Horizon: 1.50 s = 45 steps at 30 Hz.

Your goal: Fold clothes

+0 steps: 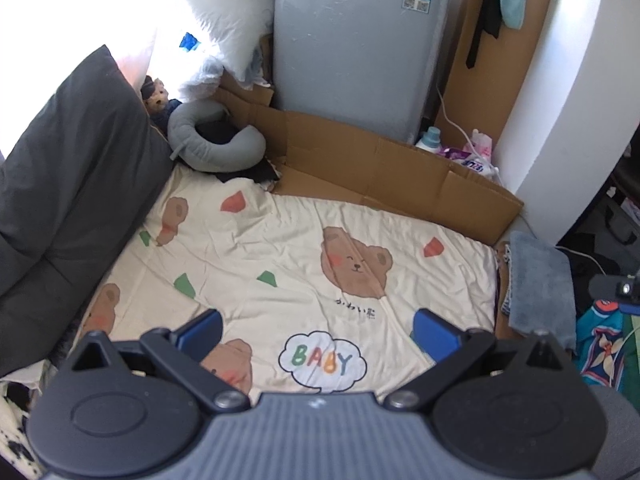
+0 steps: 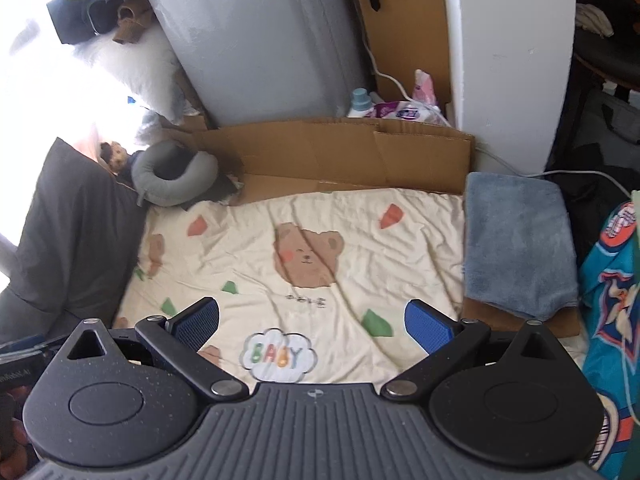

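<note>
A folded grey-blue cloth [image 2: 518, 240] lies at the right edge of the cream bear-print bedsheet [image 2: 320, 220], partly on a strip of cardboard; it also shows in the left wrist view as the grey-blue cloth [image 1: 538, 280]. A teal patterned garment [image 2: 612, 280] hangs at the far right, seen too in the left view [image 1: 600, 344]. My left gripper [image 1: 318, 330] hovers open over the bedsheet [image 1: 280, 260], nothing between its blue pads. My right gripper [image 2: 312, 322] is likewise open and empty above the sheet, left of the folded cloth.
A dark grey pillow [image 1: 68, 184] lines the left side, with a grey neck pillow [image 1: 212, 140] and a small plush toy [image 1: 158, 98] behind it. Flattened cardboard [image 1: 380, 172] borders the far edge. A grey appliance [image 1: 352, 48] and a white wall [image 2: 516, 60] stand beyond.
</note>
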Motion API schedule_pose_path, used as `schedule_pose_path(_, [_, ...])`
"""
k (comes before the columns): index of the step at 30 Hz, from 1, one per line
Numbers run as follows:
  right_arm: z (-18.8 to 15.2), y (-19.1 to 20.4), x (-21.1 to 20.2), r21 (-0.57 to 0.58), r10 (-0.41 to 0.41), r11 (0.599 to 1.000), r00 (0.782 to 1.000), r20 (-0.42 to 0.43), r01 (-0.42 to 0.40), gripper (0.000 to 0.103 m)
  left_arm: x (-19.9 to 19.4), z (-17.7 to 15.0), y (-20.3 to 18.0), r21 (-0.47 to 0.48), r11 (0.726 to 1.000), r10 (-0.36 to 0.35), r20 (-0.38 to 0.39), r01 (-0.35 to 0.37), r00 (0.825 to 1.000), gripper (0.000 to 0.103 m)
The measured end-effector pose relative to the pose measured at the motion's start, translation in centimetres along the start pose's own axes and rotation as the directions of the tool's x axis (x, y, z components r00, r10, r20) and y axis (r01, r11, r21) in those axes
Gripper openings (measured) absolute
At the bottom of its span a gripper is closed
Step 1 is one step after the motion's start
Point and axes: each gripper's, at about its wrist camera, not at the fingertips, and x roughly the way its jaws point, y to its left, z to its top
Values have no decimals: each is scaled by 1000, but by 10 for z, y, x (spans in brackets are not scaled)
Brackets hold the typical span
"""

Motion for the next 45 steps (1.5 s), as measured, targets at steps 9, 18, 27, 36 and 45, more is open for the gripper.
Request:
schedule_pose_path(9, [-13, -7, 18, -31, -29, 999, 999, -19, 28, 102, 21, -10, -19, 22, 1000, -9, -38, 9, 999, 102])
schedule_pose_path(18, [-21, -15, 28, 1, -8, 1000, 998, -68, 8, 102, 30, -14, -32, 57, 998, 5, -62, -1, 998, 103])
schedule_pose_path(27, [-35, -2, 27, -64, -11, 998, 991, -134, 3, 102, 32, -24, -31, 54, 998, 26, -115, -20, 993, 102])
schedule_pose_path(36, [-29, 12, 30, -106, -51, 994, 986, -158, 34, 102, 32, -27, -35, 34, 999, 38, -135, -34, 990, 102])
schedule_pose_path(45, [-34, 32, 38, -195, -86, 979, 983, -160, 54, 102, 36, -29, -30, 24, 998, 58, -124, -56, 991, 102])
